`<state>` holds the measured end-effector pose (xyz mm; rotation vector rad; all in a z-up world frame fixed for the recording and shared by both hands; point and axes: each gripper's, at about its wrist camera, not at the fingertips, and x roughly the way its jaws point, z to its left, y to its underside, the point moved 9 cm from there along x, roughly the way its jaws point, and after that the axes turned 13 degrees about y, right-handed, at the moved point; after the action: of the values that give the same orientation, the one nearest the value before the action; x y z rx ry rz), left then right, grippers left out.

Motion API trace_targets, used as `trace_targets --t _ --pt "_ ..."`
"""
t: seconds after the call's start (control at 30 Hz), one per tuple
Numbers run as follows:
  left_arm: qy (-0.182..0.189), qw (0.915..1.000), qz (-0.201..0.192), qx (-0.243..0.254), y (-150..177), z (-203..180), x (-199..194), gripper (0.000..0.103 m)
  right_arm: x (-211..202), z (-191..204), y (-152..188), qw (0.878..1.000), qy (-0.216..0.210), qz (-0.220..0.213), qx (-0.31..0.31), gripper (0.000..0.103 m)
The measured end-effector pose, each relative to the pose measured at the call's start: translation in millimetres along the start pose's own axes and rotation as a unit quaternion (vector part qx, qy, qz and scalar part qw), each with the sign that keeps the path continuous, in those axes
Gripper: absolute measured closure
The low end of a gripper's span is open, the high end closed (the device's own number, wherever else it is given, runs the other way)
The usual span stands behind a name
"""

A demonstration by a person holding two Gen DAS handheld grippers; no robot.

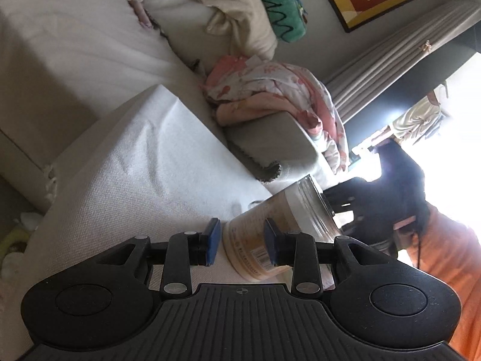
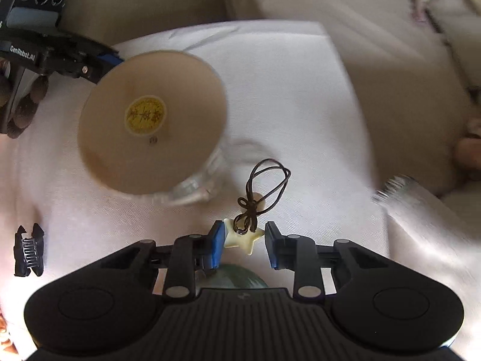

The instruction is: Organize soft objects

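Your left gripper [image 1: 242, 245] stands open, its blue pads [image 1: 212, 242] spread apart with nothing clamped; the jar [image 1: 270, 228] lies on its side just ahead, its base partly between the fingers, and whether either pad touches it cannot be told. From the right wrist view the same gripper [image 2: 102, 57] reaches the jar's rim from the upper left, and the jar's tan lid [image 2: 151, 123] with a round yellow sticker [image 2: 145, 116] faces the camera.

Your right gripper [image 2: 244, 246] is open too, holding nothing. A cream star charm [image 2: 243, 238] on a dark cord [image 2: 266, 186] sits between the pads; its left point looks to be against the left pad [image 2: 218, 248], while the right pad stands just clear. A greenish rounded thing [image 2: 237, 276] lies under the gripper, too hidden to name.

All this rests on a white cushion [image 2: 285, 90]. A black hair claw [image 2: 29, 251] lies well to the left. Farther off in the left wrist view, a pink floral blanket [image 1: 270, 96] is heaped over the sofa arm [image 1: 270, 138], with a cream pillow [image 1: 240, 15] and a teal cloth [image 1: 276, 3] behind it.
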<state>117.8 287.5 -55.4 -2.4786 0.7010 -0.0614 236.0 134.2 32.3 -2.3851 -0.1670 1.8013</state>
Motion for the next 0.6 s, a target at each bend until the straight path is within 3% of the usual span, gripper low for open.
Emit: trace_targets --t 0.2,0.33,0.4,0.47,0.6 --pt "-0.004 0.9997 -0.012 0.020 -3.9 -5.5 -4.5 0.069 -84.6 -11.7 27.6 0.995 0.079 -0.045 0.045 0.075" --pt "-0.014 0.9981 -0.023 0.055 -7.1 -18.8 -9.7 0.069 -148.0 23.9 42.5 0.986 0.085 -0.120 0.076 0.075" --pt "-0.028 0.9968 -0.018 0.072 -2.6 -32.1 -11.7 0.069 -158.2 49.0 51.8 0.983 0.074 -0.142 0.093 0.075" --pt "-0.047 0.9940 0.014 0.098 12.9 -50.1 -12.6 0.069 -155.7 75.8 65.6 0.981 0.059 -0.151 0.107 0.074" --pt "-0.068 0.9809 0.132 0.126 70.2 -85.4 -16.9 0.068 -137.7 116.5 90.8 0.979 0.033 -0.146 0.138 0.074"
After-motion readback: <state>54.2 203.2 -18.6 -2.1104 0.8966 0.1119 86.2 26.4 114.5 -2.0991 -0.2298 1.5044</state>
